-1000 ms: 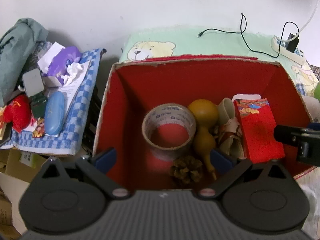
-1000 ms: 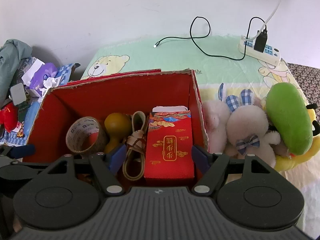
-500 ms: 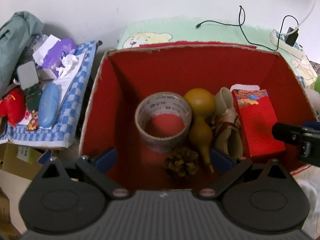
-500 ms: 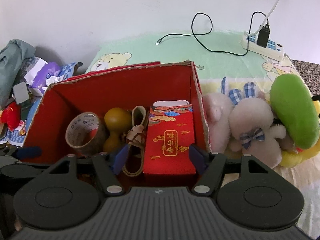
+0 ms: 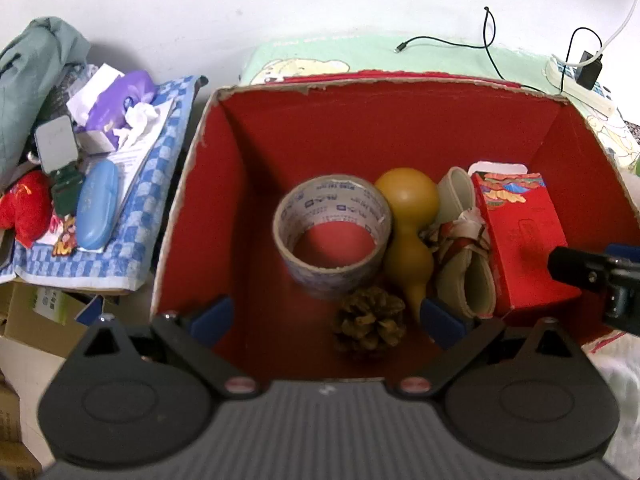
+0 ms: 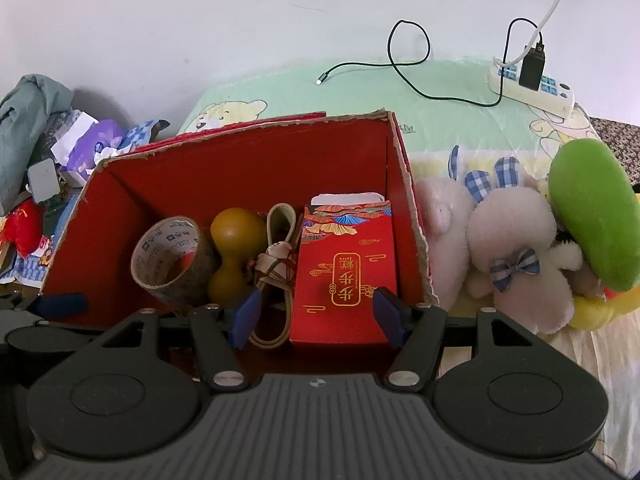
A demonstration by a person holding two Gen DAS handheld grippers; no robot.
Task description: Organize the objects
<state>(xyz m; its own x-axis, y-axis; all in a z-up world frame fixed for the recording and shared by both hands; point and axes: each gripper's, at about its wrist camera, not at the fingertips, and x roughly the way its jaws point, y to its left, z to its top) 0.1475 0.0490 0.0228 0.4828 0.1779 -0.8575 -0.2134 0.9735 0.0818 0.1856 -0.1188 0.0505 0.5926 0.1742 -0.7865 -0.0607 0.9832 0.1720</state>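
Observation:
An open red box [image 5: 248, 184] [image 6: 112, 208] holds a tape roll [image 5: 332, 236] [image 6: 172, 260], a yellow gourd [image 5: 408, 232] [image 6: 232, 256], a coiled beige strap [image 5: 464, 256] [image 6: 276, 256], a pine cone [image 5: 370, 320] and a red packet box [image 5: 524, 244] [image 6: 344, 272]. My left gripper [image 5: 326, 320] is open and empty above the box's near side, around the pine cone. My right gripper [image 6: 316, 316] is open and empty, its fingers on either side of the red packet box's near end, apart from it.
Left of the box, a blue checked cloth [image 5: 132, 232] carries a blue case [image 5: 96, 208], tissues [image 5: 120, 100] and a red toy [image 5: 24, 208]. Right of it lie plush toys [image 6: 516, 256] and a green plush [image 6: 592, 216]. A power strip [image 6: 532, 84] and cable [image 6: 404, 60] lie behind.
Both grippers have drawn back and risen a little from the box, so more of its inside shows. Both stay open; the objects in the box have not moved.

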